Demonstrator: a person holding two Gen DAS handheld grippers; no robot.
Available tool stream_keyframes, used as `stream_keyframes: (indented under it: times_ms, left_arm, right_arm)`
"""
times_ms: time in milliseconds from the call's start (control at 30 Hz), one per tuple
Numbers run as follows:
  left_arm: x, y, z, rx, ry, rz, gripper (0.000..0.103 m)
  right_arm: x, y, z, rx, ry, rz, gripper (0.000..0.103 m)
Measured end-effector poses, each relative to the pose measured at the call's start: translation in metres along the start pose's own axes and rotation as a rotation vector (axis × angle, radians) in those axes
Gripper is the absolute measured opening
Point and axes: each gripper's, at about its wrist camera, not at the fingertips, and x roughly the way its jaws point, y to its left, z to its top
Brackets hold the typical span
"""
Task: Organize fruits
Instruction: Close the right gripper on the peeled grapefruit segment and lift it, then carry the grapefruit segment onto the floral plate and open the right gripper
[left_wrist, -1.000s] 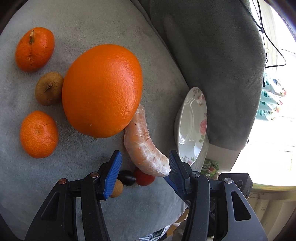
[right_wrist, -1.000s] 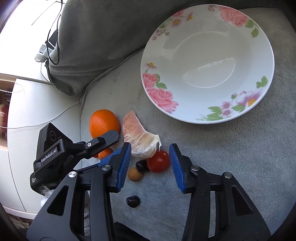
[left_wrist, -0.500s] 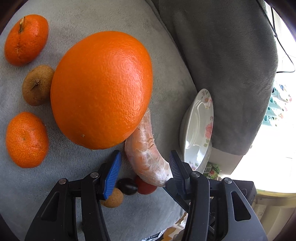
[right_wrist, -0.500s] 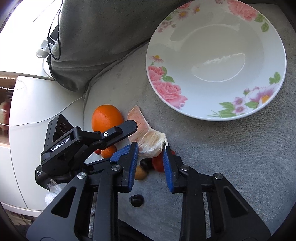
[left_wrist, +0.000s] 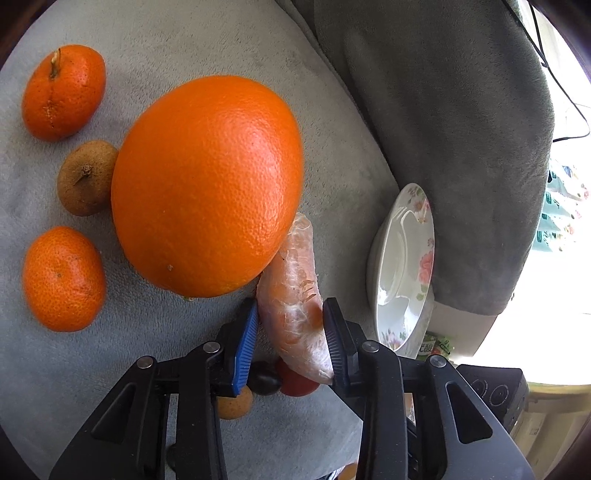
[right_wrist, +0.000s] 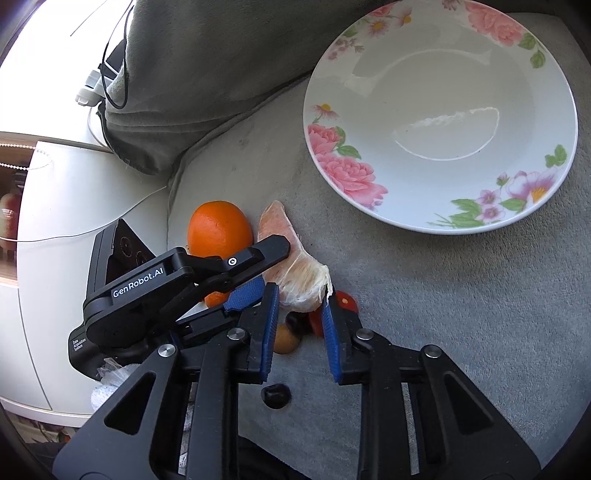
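Note:
A plastic-wrapped pink citrus segment (left_wrist: 295, 295) lies on the grey cushion against a big orange (left_wrist: 207, 184). My left gripper (left_wrist: 290, 325) is closing, and its blue pads press on both sides of the segment. My right gripper (right_wrist: 299, 314) is shut on the segment's (right_wrist: 299, 273) lower end, coming from the opposite side. A red cherry tomato (right_wrist: 345, 301), a dark grape (right_wrist: 297, 321) and a small tan fruit (right_wrist: 284, 339) sit just under the segment. The flowered white plate (right_wrist: 443, 92) lies empty beyond, to the right.
Two mandarins (left_wrist: 62, 92) (left_wrist: 62, 278) and a brown kiwi-like fruit (left_wrist: 85, 177) lie left of the big orange. Another dark grape (right_wrist: 276, 395) lies near my right gripper's base. A grey cushion back (right_wrist: 221, 55) rises behind; a white cabinet (right_wrist: 74, 192) stands off the cushion's edge.
The right jaws closed from wide apart onto the segment's end. The left jaws then narrowed until their pads met the segment's sides. Both hands stayed nearly in place.

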Motion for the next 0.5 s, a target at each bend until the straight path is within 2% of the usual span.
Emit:
stream_keyframes:
  times_ms: [500]
  left_arm:
    - [-0.036,-0.019,0.002,0.070,-0.054,-0.024,0.033]
  right_arm:
    - [-0.027,0.012,-0.002,-0.060,-0.060,0.019,0.023]
